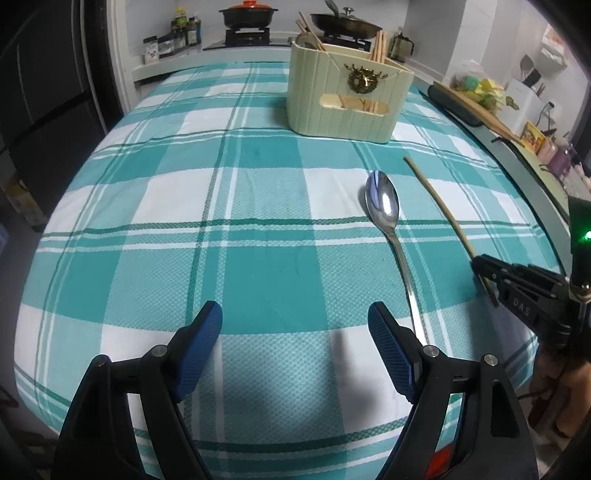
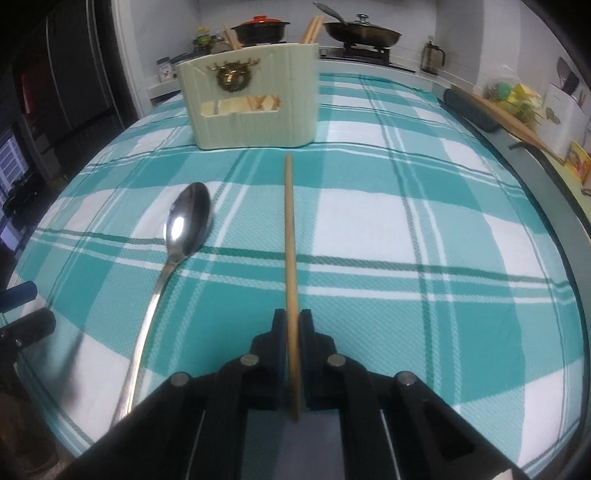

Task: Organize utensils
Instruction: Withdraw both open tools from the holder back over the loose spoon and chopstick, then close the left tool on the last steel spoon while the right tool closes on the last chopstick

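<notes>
A wooden chopstick (image 2: 290,236) lies on the teal checked tablecloth (image 2: 406,221), pointing toward the cream utensil holder (image 2: 255,107). My right gripper (image 2: 294,317) is shut on the chopstick's near end; the same gripper (image 1: 484,273) shows at the right edge of the left wrist view, clamped on the chopstick (image 1: 439,210). A steel spoon (image 1: 384,206) lies bowl-up left of the chopstick, also seen as the spoon (image 2: 184,229). My left gripper (image 1: 295,325) hangs open above the cloth, its right finger close beside the spoon's handle, nothing between the blue pads (image 1: 201,343).
The holder (image 1: 347,99) contains several chopsticks and a spoon. Behind the table a stove carries a red-lidded pot (image 1: 249,16) and a pan (image 1: 345,22), with jars (image 1: 177,35) to the left. A wooden spatula (image 1: 480,110) and a dark pad lie along the right edge.
</notes>
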The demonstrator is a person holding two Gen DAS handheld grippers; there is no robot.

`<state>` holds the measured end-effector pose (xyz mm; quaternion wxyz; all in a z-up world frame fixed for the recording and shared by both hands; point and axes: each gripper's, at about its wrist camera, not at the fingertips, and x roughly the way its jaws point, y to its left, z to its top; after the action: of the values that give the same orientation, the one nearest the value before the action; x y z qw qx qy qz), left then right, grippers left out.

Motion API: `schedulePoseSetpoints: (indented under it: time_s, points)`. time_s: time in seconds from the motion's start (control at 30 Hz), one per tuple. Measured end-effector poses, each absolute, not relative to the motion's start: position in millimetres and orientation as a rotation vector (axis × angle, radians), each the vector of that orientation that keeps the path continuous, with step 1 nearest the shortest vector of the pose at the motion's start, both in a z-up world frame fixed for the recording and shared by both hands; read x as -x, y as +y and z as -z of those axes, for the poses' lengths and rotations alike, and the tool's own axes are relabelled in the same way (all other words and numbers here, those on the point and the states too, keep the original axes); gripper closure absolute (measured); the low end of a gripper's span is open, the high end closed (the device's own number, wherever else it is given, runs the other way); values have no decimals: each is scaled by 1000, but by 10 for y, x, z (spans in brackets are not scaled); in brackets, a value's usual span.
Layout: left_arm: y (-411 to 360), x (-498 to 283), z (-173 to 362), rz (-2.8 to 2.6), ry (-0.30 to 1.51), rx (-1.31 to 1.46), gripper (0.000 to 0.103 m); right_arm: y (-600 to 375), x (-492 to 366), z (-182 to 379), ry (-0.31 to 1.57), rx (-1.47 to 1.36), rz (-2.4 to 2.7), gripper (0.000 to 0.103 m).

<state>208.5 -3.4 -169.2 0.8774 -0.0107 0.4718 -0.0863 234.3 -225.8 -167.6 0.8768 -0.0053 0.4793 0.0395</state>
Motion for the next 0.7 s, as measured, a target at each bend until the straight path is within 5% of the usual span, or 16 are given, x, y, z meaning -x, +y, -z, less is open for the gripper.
schedulePoseSetpoints:
  time_s: [0.43,0.57,0.7]
  points:
    - [-716,-2692,1711,250,1004,48,20,-2631,-1778,1633,1004,-61,71,95]
    - [-868,-2891,1850,201,1047,35,20,-2774,-1778,1632,995,-141,85,82]
    - [-1006,-3018,1944,171,1064,-1,20,-2880,-1768,1577,972,-174,90,82]
